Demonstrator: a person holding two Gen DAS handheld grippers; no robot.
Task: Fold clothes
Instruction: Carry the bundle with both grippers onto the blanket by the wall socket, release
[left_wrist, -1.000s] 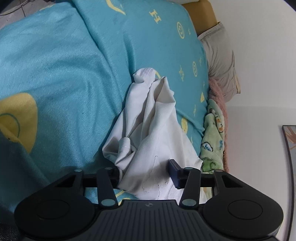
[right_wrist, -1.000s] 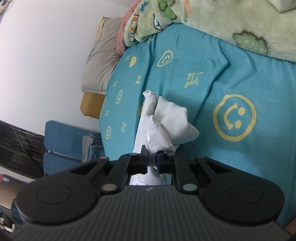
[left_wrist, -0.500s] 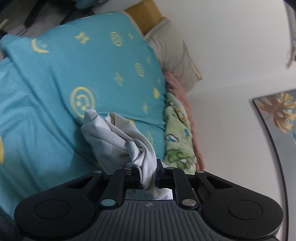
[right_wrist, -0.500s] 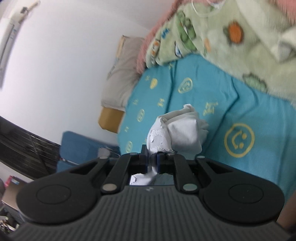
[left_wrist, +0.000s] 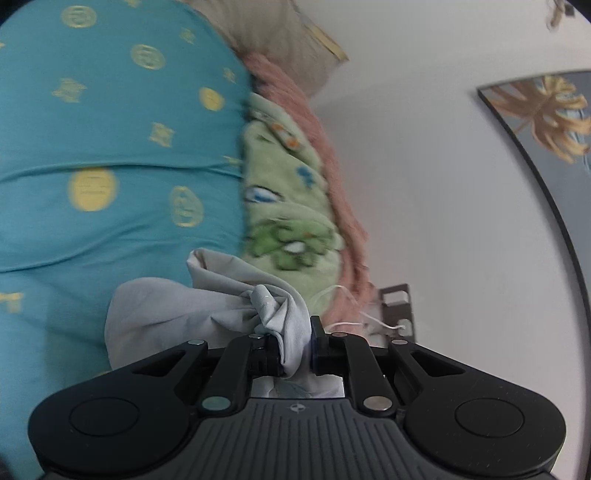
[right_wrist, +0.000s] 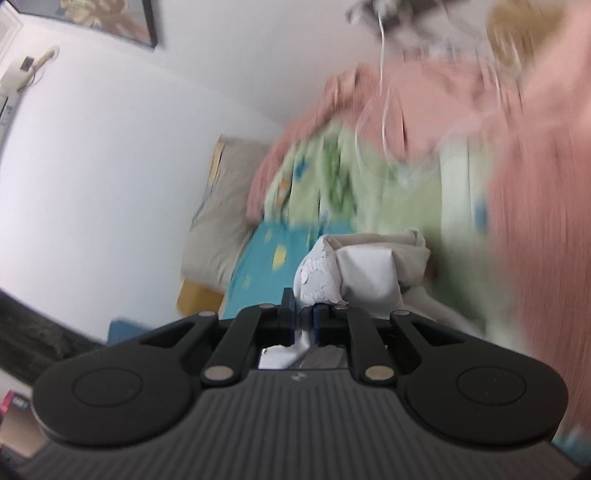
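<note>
A white garment hangs bunched in front of my left gripper, which is shut on a thick fold of it, above the teal bedsheet. In the right wrist view the same white garment is crumpled, with a cracked white print showing. My right gripper is shut on its edge and holds it up off the bed. Both views are motion blurred.
A green cartoon blanket and a pink fuzzy blanket lie along the bed's wall side, also in the right wrist view. A beige pillow sits at the head. A framed picture hangs on the white wall.
My left gripper closed on the garment, having been open a second ago. Both grippers lifted the garment off the bed and swung toward the blankets and wall.
</note>
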